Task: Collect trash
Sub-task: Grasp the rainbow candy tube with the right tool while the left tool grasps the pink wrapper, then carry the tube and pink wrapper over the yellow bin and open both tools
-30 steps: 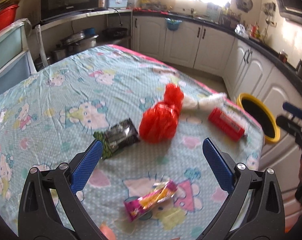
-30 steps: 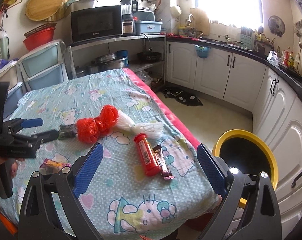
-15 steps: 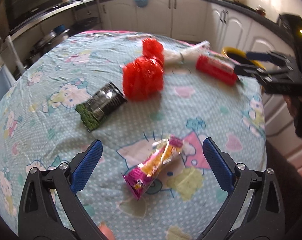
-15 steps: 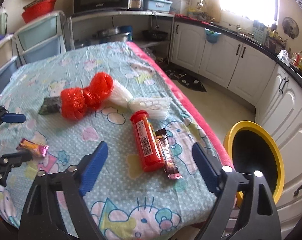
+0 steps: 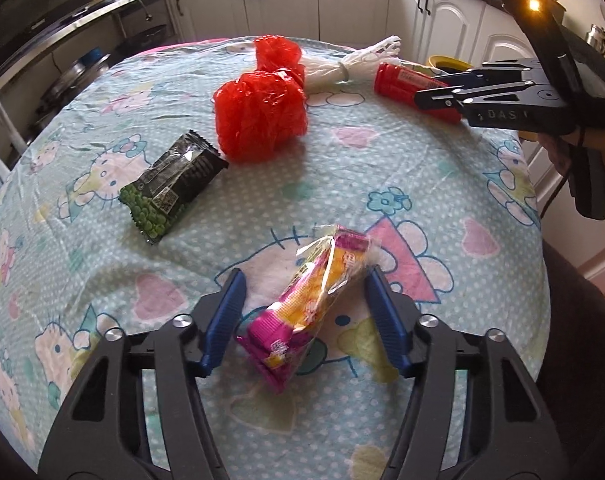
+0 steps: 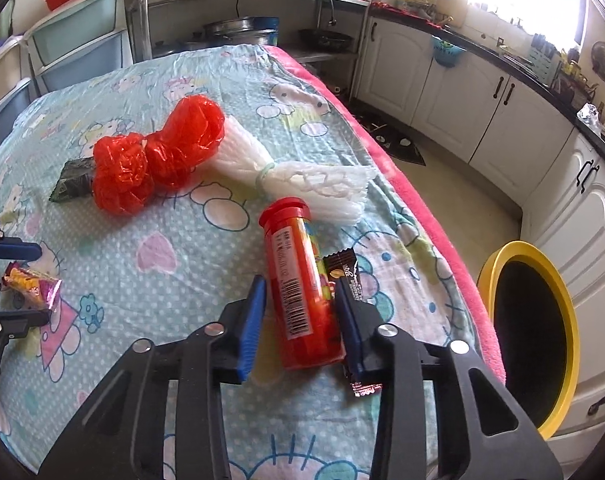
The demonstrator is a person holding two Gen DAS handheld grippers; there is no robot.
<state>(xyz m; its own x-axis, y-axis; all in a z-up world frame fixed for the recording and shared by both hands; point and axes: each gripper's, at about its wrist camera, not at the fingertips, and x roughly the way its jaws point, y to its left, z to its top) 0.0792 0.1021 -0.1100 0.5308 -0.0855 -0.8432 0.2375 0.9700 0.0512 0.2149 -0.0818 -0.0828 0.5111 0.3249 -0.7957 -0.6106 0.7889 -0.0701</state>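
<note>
Our left fingers (image 5: 226, 312) are closing around the pink-and-yellow wrapper (image 5: 310, 304) lying on the table (image 5: 382, 168), not yet pinching it, and from the right wrist our right fingers (image 6: 254, 320) are closing on the red tube (image 6: 298, 280) beside a brown wrapper (image 6: 344, 276), near the yellow-rimmed bin (image 6: 542, 264).

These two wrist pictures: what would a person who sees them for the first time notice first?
First, the red crumpled plastic bag in the middle of the cartoon-print tablecloth, bright against the pale blue. Next, the two tools closing: the left tool around a pink and yellow snack wrapper, the right tool around a red tube. A yellow-rimmed bin stands open beside the table's edge.
</note>
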